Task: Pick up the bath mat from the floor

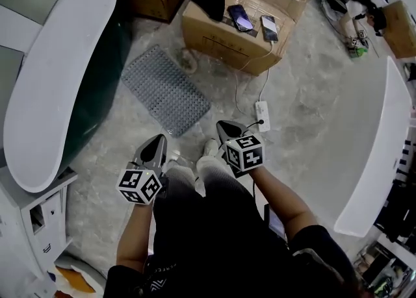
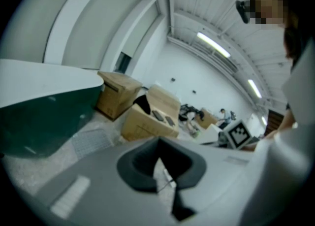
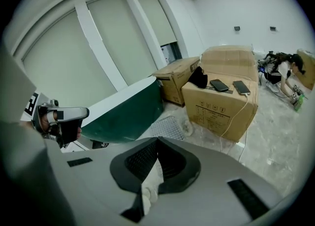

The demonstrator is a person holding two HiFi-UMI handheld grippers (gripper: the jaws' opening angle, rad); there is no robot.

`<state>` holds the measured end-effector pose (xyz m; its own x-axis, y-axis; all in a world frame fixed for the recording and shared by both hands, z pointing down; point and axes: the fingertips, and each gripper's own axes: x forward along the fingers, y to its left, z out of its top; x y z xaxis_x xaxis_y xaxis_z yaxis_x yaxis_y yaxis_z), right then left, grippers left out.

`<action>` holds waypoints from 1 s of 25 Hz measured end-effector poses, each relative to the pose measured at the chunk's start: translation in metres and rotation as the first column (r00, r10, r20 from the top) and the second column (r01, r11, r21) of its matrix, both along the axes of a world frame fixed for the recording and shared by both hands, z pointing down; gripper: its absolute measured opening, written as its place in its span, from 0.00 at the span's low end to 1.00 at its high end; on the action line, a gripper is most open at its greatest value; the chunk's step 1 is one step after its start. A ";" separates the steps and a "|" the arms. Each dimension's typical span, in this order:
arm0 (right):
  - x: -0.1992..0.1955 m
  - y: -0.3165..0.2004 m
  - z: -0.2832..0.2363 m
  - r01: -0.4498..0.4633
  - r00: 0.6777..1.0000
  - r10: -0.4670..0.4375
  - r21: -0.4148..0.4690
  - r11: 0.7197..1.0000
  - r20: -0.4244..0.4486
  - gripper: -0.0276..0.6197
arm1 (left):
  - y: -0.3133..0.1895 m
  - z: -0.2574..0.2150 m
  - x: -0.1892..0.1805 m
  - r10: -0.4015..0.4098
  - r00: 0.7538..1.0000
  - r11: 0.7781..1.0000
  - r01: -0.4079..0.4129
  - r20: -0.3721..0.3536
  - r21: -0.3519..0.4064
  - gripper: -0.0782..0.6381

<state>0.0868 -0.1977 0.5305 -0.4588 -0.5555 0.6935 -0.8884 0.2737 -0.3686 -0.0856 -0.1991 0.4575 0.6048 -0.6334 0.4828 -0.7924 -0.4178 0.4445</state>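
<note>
Ahead of the two grippers, on the pale floor, the bath mat lies flat and apart from both. In the head view its long axis runs on a slant, from far left to near right. Its near short end faces the gap between the left gripper and the right gripper. The mat sits straight beyond the right gripper's tips and off to the left of the left gripper's tips. It lies between a dark green tub with a white rim and a cardboard box.

Both grippers are clenched, jaw tips meeting, with nothing gripped. Through the hollow behind each pair of tips only floor and something white show.

In the right gripper view that gripper's own body covers the mat's near end, so only the far, dotted part is seen. The left gripper view is soft: the mat there is a pale grey patch, its near edge cut off by the gripper's body. A small whitish thing at the mat's far corner, beside the box, is too unclear to name.
</note>
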 end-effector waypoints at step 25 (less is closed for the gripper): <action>-0.042 -0.027 0.210 -0.389 0.917 0.399 -0.201 0.899 0.011 0.20 | -0.048 0.188 -0.017 0.370 0.922 0.924 -0.354 0.110 -0.143 0.12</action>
<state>0.0443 -0.2248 0.7406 -0.2675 -0.5574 0.7859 -0.8878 -0.1746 -0.4259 -0.1022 -0.2466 0.6450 0.7077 -0.3167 0.6316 -0.6516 -0.6381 0.4101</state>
